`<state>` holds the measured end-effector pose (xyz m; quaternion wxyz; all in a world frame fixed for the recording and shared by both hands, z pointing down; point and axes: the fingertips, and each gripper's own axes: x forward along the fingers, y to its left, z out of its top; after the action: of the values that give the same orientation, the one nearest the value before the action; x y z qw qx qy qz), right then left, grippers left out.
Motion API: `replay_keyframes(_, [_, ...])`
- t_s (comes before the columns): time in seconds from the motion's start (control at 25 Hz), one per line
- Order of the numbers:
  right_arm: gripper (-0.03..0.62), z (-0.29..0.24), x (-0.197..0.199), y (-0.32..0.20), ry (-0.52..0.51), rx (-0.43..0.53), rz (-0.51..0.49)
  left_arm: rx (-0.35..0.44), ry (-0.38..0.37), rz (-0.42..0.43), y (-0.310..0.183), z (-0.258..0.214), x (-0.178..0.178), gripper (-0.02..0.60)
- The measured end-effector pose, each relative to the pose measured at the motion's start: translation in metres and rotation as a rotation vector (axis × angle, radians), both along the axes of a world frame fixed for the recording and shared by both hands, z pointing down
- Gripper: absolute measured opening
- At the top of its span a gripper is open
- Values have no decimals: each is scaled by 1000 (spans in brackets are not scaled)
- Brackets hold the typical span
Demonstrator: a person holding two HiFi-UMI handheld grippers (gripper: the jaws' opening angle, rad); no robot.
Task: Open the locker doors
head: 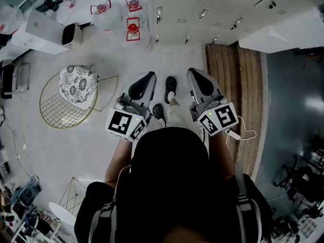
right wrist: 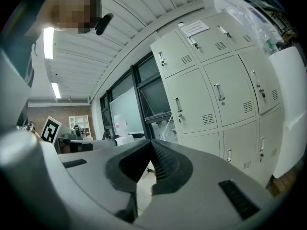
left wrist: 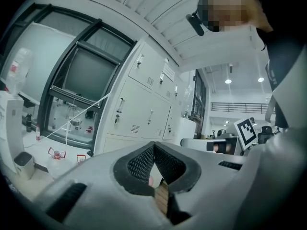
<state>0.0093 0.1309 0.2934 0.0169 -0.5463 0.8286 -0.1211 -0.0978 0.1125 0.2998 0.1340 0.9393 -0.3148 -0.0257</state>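
The pale grey lockers (head: 202, 6) stand ahead of me, a few steps away, and every door I can see is closed. In the left gripper view the lockers (left wrist: 144, 104) fill the middle, with small handles and vents on the doors. In the right gripper view the lockers (right wrist: 216, 95) rise at the right. My left gripper (head: 146, 79) and right gripper (head: 195, 76) are held side by side at waist height, pointing toward the lockers. The left gripper (left wrist: 154, 146) is shut with nothing in it, and so is the right gripper (right wrist: 152, 143).
A wire chair with a patterned cushion (head: 76, 87) stands on the floor to my left. Water jugs with red frames (head: 132, 27) sit by the locker's left end. A wooden strip (head: 238, 75) runs along the right, under a white cabinet (head: 288, 29). My shoes (head: 170, 87) show between the grippers.
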Motion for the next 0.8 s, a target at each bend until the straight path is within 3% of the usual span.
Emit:
replay_keyframes(0.32, [5,26,15,-82,26,-28,-38,-32,-14,-43,-56,4,16,18])
replay_keyframes(0.8, [5,95,26,-229,111,-62,-169,-65,-70,-209,-147,13,29,18])
